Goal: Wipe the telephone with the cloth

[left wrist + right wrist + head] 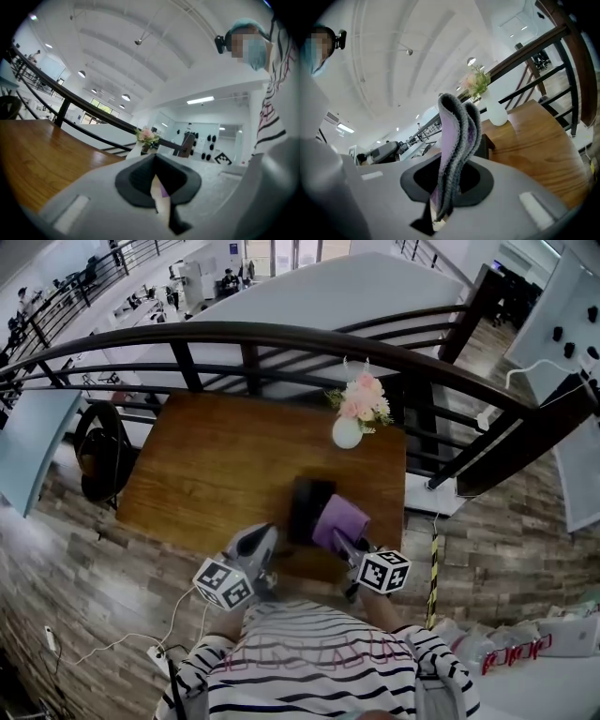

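Observation:
A black telephone [307,504] lies near the front edge of the wooden table [216,465]. A purple cloth [339,521] is draped against its right side. My right gripper [344,540] is shut on the cloth. In the right gripper view the folded cloth [457,136] stands up out of the shut right gripper [449,185], with a dark corner of the telephone [486,141] behind it. My left gripper [264,534] hovers just left of the telephone at the table's front edge. In its own view the left gripper [157,183] has its jaws together with nothing held.
A white vase of pink flowers [349,427] stands at the table's back right, behind the telephone. A dark curved railing [281,338] runs along the far side. A black round chair [101,451] is to the table's left. White cables [122,638] lie on the floor.

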Tool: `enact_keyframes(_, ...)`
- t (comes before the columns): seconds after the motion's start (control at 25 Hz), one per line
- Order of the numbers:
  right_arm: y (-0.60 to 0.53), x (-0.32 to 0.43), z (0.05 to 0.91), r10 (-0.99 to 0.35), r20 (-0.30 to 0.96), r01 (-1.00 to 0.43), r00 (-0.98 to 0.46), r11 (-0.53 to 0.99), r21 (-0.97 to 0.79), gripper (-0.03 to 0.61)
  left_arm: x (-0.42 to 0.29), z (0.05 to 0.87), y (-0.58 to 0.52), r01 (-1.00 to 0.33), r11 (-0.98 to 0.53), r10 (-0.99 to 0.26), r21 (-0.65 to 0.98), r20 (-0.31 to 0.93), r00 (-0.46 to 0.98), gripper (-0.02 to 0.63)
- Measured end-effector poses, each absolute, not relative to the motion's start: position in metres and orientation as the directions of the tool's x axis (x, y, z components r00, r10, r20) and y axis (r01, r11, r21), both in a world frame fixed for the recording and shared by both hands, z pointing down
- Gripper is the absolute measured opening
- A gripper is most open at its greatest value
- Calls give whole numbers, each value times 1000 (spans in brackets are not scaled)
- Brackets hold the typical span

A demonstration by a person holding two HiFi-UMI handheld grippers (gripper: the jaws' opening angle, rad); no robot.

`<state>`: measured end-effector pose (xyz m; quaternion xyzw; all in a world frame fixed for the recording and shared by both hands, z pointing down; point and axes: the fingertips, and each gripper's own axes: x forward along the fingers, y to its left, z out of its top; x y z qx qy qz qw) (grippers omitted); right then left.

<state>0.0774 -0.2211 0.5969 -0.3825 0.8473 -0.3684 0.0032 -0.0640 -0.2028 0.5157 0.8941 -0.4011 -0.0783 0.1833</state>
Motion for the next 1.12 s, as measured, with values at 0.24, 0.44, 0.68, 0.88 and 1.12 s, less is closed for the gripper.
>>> enact_keyframes(0.24,-209,72,568,-662,193,-586,-724,443,-679,49,-78,513,-190,-721,-577,-780,383,4,626,0)
enact_keyframes(0.44,-195,65,555,-649,139,-530,-748,459,-713,49,-80,512,-179,-737,-567,-792,367,1,610,0)
enact_keyframes(0.68,-176,65,555,-631,130,-508,-764,466,-724,49,-78,513,-159,-750,-550,-805,366,5,593,0)
enact_keyframes(0.88,-161,68,556,-621,130,-502,-773,472,-725,49,-76,516,-142,-760,-535,-815,369,10,579,0)
enact_keyframes(1.12,-145,68,555,-611,136,-506,-780,488,-711,49,-75,519,-123,-761,-526,-821,379,9,571,0)
